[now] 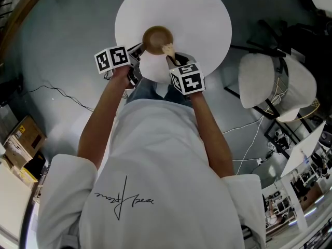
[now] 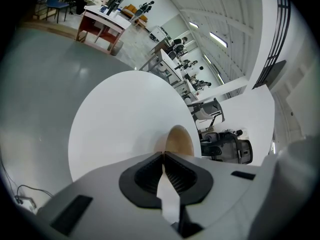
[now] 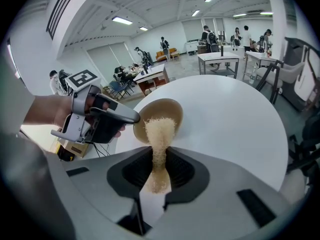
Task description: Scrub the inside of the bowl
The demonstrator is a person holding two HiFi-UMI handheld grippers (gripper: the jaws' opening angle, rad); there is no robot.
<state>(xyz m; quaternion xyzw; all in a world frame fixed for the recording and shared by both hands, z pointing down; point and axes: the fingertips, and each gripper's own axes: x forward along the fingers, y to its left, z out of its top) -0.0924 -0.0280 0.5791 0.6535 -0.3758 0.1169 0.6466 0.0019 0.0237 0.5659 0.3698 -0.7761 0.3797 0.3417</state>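
Observation:
A brown wooden bowl rests on the near part of a round white table. My left gripper is shut on the bowl's left rim; in the left gripper view the jaws meet in a thin line with the bowl just beyond them. My right gripper is shut on a pale fibrous scrubber, whose far end reaches over the bowl and into its hollow. The left gripper shows there at the bowl's left edge, and the scrubber lies at its near right edge in the head view.
Two white chairs stand to the right of the table. A cable runs over the grey floor at the left, near cardboard boxes. Desks and people stand far behind the table.

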